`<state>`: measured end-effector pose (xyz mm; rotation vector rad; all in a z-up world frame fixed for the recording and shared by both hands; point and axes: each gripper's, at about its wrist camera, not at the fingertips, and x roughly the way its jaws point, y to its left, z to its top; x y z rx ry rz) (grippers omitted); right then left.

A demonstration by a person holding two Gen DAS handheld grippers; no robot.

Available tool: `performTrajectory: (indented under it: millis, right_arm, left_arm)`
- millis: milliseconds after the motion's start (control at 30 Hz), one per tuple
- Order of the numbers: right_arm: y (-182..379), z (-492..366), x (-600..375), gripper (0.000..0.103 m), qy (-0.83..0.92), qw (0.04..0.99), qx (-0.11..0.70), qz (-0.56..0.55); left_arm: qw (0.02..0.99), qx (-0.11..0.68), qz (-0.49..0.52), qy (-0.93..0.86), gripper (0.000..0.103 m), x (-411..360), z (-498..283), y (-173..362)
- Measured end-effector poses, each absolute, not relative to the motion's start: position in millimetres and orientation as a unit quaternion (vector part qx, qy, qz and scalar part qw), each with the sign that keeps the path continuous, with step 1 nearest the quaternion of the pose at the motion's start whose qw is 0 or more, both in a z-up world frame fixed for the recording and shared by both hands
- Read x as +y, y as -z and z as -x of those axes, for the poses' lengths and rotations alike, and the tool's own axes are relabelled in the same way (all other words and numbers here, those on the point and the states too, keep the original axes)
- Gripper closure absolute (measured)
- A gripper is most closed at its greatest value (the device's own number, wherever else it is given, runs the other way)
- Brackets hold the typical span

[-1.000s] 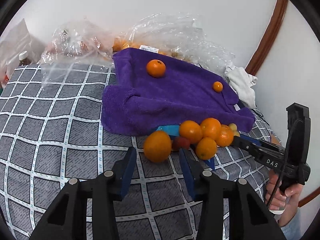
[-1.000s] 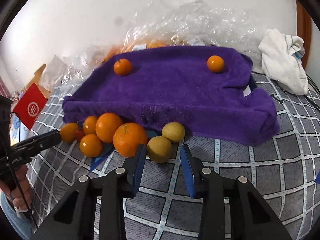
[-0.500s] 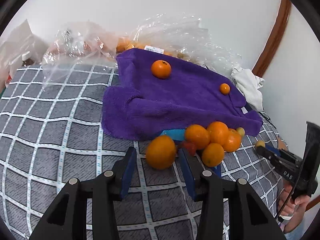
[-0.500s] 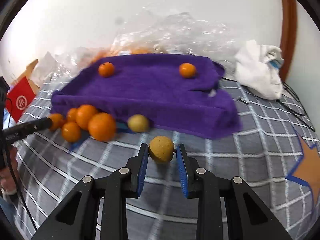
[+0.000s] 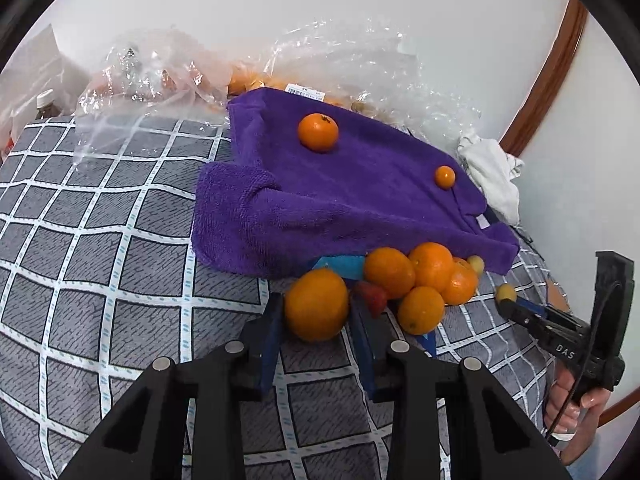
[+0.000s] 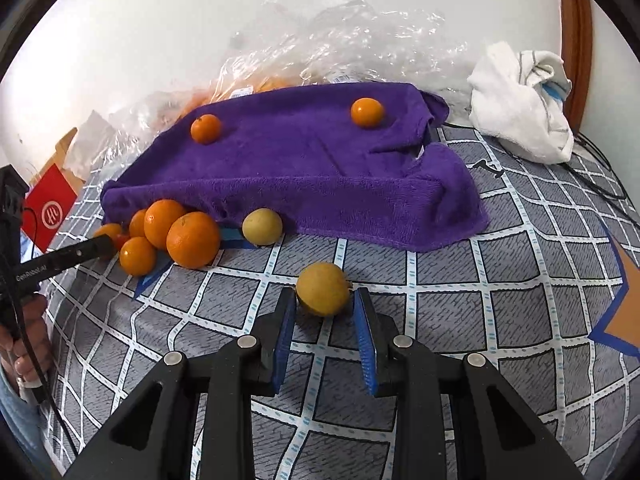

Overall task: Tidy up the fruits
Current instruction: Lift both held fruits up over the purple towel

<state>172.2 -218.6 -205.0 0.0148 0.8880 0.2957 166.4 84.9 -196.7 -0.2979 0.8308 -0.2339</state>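
Observation:
My left gripper (image 5: 316,312) is shut on a large orange (image 5: 316,303) at the near edge of a pile of oranges (image 5: 424,272) lying in front of a purple towel (image 5: 352,196). My right gripper (image 6: 324,304) is shut on a yellow-brown round fruit (image 6: 322,288), held just above the checked cloth, away from the pile (image 6: 172,232). Another yellow fruit (image 6: 262,226) lies against the towel's front edge. Two small oranges (image 6: 206,128) (image 6: 367,111) sit on top of the towel. A small red fruit (image 5: 370,294) lies in the pile beside my left gripper.
Crumpled clear plastic bags (image 6: 340,48) with more fruit lie behind the towel by the wall. A white cloth (image 6: 524,100) lies at the right back. A red box (image 6: 50,206) stands at the left. Grey checked cloth (image 6: 480,300) covers the surface.
My right gripper has closed on the yellow-brown fruit and carried it back from the pile. My left gripper has moved in and closed around the large orange.

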Motion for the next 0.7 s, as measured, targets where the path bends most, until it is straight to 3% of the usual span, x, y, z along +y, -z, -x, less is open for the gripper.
performTrajectory:
  millis: [167, 300, 400, 533, 700]
  right_arm:
    - [205, -172, -219, 0.073, -0.144, 0.892, 0.428, -0.008]
    - [205, -175, -212, 0.061, -0.139, 0.893, 0.427, 0.015]
    - [207, -180, -203, 0.060, -0.115, 0.895, 0.428, 0.048]
    - [206, -185, -205, 0.073, -0.109, 0.897, 0.427, 0.036]
    - [207, -187, -219, 0.075, -0.117, 0.897, 0.426, -0.011]
  left_arm:
    - [0.899, 0.390, 0.161, 0.118, 0.072, 91, -158, 194]
    - [0.897, 0.392, 0.167, 0.119, 0.072, 93, -159, 194]
    - [0.896, 0.393, 0.167, 0.121, 0.072, 93, -159, 194]
    - [0.897, 0.390, 0.166, 0.123, 0.072, 92, -158, 192]
    - [0.899, 0.387, 0.161, 0.129, 0.072, 89, -156, 190]
